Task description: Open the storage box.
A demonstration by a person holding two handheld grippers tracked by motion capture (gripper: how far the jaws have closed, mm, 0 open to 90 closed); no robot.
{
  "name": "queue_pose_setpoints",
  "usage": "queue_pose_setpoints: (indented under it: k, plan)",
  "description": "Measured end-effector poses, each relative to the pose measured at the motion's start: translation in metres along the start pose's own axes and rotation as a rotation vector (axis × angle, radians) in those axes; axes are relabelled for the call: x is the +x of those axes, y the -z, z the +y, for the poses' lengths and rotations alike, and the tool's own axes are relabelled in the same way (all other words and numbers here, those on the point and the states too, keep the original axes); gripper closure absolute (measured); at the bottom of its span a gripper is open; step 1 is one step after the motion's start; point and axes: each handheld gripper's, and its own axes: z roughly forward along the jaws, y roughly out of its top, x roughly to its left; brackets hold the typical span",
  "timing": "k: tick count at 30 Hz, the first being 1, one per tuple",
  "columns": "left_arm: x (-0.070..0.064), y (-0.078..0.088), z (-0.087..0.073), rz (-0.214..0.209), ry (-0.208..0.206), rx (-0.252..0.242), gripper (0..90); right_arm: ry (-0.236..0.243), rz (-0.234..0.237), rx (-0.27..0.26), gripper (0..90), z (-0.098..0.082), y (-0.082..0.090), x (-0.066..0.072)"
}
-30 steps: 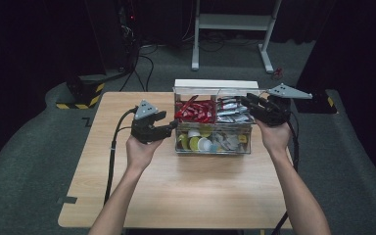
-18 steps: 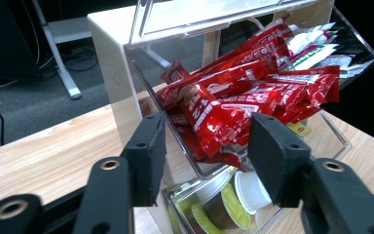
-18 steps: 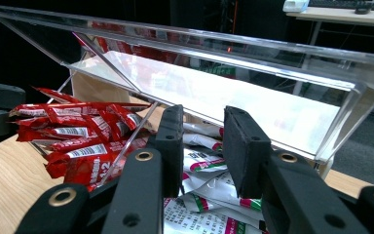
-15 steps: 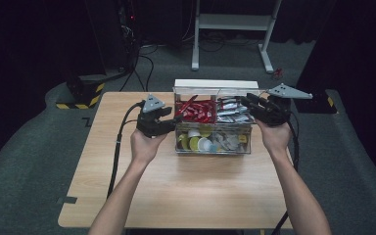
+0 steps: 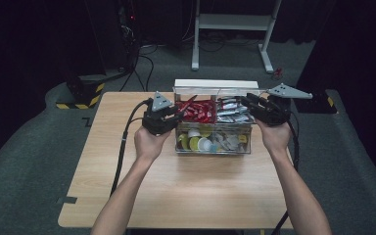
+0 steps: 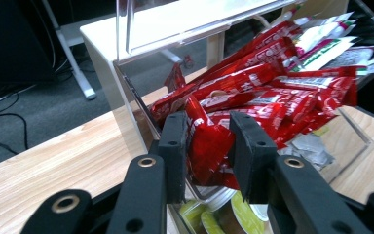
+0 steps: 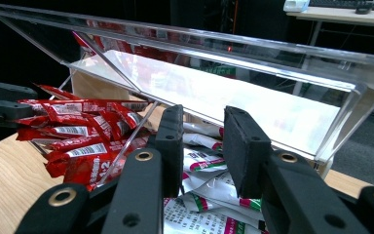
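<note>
left gripper: jaws just closing, pads pinching a red sachet at the left rear compartment of the clear box on the wooden table. right gripper: jaws narrow, clamped on the box's right wall, over white sachets. lid raised behind.

Legible markings:
- Red sachets, left compartment of the clear organiser box: white print along each, too blurred to read; one near the divider shows large white figures resembling "12".
- White sachets with red-green bands: print unreadable.
- Floor beside the counter: a dark mark, not decipherable.
</note>
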Motion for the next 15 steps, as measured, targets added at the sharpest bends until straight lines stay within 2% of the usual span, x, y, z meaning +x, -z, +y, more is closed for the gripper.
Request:
queue_pose_setpoints:
  k: [8, 15]
  plan:
    - [0.0019, -0.0072, 0.0025, 0.005, 0.027, 0.02, 72.4, 0.004, 0.0, -0.002, 69.4, -0.0006, 0.0, -0.0002]
    - [0.0032, -0.0087, 0.003, 0.008, 0.021, 0.029, 78.4, 0.0, -0.002, -0.005, 69.3, -0.001, -0.0004, 0.0004]
